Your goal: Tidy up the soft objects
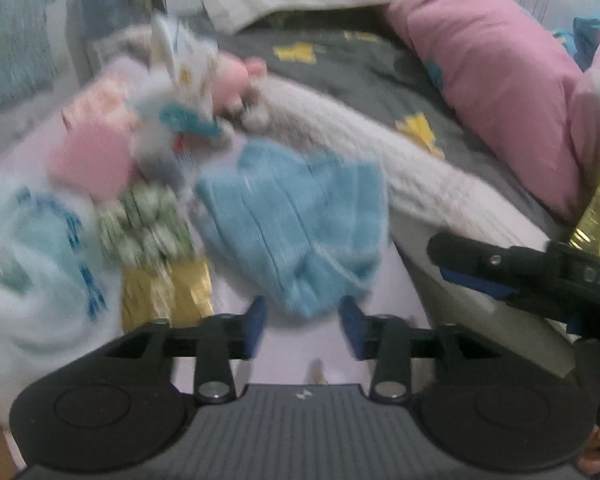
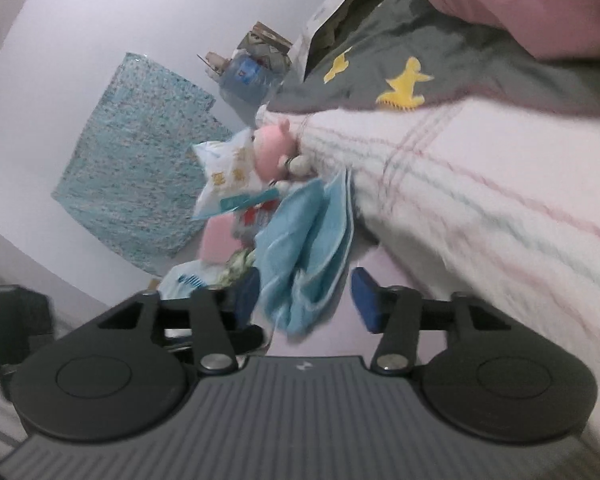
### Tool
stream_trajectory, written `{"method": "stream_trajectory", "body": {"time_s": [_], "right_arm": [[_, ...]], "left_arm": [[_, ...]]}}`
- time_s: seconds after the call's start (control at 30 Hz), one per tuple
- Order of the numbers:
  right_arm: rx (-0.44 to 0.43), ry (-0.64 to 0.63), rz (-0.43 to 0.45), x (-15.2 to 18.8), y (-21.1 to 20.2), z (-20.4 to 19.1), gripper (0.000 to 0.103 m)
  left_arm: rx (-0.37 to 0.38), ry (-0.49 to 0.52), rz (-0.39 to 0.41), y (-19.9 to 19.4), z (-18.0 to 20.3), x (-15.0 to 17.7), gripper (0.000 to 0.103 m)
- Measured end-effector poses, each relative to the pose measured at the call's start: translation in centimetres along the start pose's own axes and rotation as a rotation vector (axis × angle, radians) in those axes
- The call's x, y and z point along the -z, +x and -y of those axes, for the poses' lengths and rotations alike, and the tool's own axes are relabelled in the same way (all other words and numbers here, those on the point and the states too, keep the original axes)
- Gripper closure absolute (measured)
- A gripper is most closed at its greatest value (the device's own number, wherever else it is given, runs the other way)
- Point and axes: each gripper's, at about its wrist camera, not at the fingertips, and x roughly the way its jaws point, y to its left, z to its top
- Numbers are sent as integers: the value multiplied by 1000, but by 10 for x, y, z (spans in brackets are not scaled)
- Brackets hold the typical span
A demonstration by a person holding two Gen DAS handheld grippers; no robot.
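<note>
Both tongs angle down over the bed. The left tongs [image 1: 304, 322] stand apart, empty, the blue towel [image 1: 296, 216] just beyond their blue pads [image 1: 350, 328]. The right tongs [image 2: 304, 300] also stand apart; the towel's crumpled lower edge lies between the pads, and none presses on it. The towel lies on the pale sheet [image 1: 296, 348] beside a white plaid blanket [image 2: 480, 200]. Behind it sit a pink plush toy [image 2: 272, 150], a white packet [image 2: 224, 176] and a gold packet [image 1: 168, 294]. A pink pillow [image 1: 492, 80] lies on the grey quilt [image 1: 360, 68].
</note>
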Motion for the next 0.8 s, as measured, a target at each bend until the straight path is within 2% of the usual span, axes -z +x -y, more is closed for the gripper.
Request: {"method": "stream_trajectory", "body": {"time_s": [0.03,0.1,0.2,0.3,0.4,0.47,0.53,0.6,0.8], "right_arm": [[12,-7,-3,-4,8,-1,49],[34,-15,-12,-12,23,-2,49],[40,26,-31,-20,39,2,49],[36,37,-30,-19,42,2,49],[36,36,-42,-16,41,3,49],[28,40,-46,-15,39,4,49],[22,47,-47,-13,35,6,49],[13,53,-48,-11,31,7,49],[-9,94,-63,3,11,16,49]], "left_arm": [[-14,12,6,3,2,-5,35],[-21,43,7,11,5,-11,33],[-10,89,-41,31,13,-21,27],[0,115,-65,46,20,-24,28],[-7,115,-78,55,23,-24,48],[-11,113,-71,53,22,-23,70],[-14,120,-64,49,20,-23,80],[-10,125,-63,44,19,-21,84],[20,121,-89,29,16,-2,88]]}}
